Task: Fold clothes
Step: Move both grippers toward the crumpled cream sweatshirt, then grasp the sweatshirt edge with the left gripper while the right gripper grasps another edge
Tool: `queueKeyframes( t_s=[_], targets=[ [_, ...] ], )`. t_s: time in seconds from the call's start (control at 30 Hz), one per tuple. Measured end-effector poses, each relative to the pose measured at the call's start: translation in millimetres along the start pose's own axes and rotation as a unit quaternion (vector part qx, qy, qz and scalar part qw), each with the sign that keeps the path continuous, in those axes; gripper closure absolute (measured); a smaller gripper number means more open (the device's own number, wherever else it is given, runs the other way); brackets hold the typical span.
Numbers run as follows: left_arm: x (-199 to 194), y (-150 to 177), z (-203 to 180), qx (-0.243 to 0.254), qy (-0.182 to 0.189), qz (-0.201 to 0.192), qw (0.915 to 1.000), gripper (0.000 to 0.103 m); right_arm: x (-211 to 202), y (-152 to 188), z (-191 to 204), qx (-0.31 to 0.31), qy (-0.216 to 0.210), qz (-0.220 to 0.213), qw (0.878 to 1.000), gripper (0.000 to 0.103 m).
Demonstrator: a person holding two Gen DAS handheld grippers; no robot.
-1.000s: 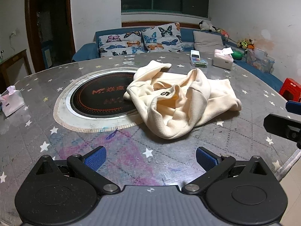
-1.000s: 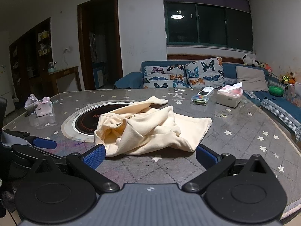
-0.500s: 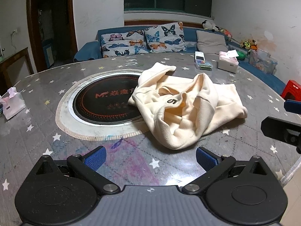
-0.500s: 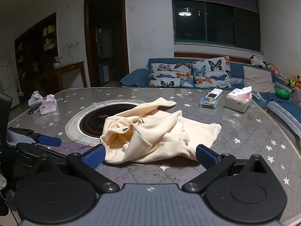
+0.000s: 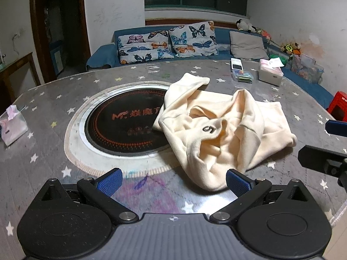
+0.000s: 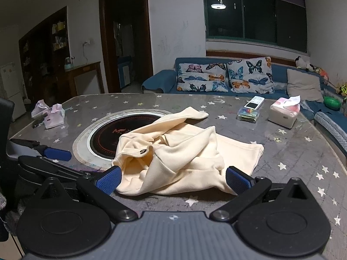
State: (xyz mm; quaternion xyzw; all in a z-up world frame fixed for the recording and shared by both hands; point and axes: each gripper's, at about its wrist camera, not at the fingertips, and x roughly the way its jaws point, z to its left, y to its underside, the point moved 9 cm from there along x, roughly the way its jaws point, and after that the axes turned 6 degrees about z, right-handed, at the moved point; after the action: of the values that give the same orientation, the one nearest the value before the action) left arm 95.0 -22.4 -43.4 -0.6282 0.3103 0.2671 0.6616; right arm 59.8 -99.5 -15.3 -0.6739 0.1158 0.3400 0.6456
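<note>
A crumpled cream sweatshirt point(image 5: 219, 127) lies in a heap on the round grey star-patterned table point(image 5: 43, 151), partly over the black hotplate point(image 5: 123, 127). It also shows in the right wrist view point(image 6: 180, 151). My left gripper point(image 5: 173, 181) is open and empty, just short of the garment's near edge. My right gripper point(image 6: 173, 179) is open and empty, its blue pads at the garment's near edge. The right gripper shows at the right edge of the left wrist view point(image 5: 325, 151), and the left gripper at the left edge of the right wrist view point(image 6: 47, 156).
A white tissue box point(image 6: 284, 112), a remote point(image 6: 256, 103) and a small clear box point(image 6: 248, 114) sit at the table's far right. A pink tissue pack point(image 5: 13, 123) lies at the left. A blue sofa with butterfly cushions point(image 5: 167, 43) stands behind. A red stool point(image 5: 338, 106) stands right.
Both grippers have moved forward toward the sweatshirt, which now looks larger and closer in both views. The sweatshirt itself has not moved. Both grippers stay open.
</note>
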Motion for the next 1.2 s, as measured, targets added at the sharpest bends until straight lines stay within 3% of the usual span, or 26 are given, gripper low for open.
queueKeyframes(
  t_s=[0.57,1.2],
  targets=[
    [25,-48,12,0.01,-0.015,-0.006,0.9998,0.0,44,-28,-26,0.017,-0.002,0.027,0.999,0.006],
    [71,-92,18,0.026,-0.022,0.0,0.9994,0.001,110,-63,-62,0.059,0.002,0.075,0.995,0.035]
  ],
)
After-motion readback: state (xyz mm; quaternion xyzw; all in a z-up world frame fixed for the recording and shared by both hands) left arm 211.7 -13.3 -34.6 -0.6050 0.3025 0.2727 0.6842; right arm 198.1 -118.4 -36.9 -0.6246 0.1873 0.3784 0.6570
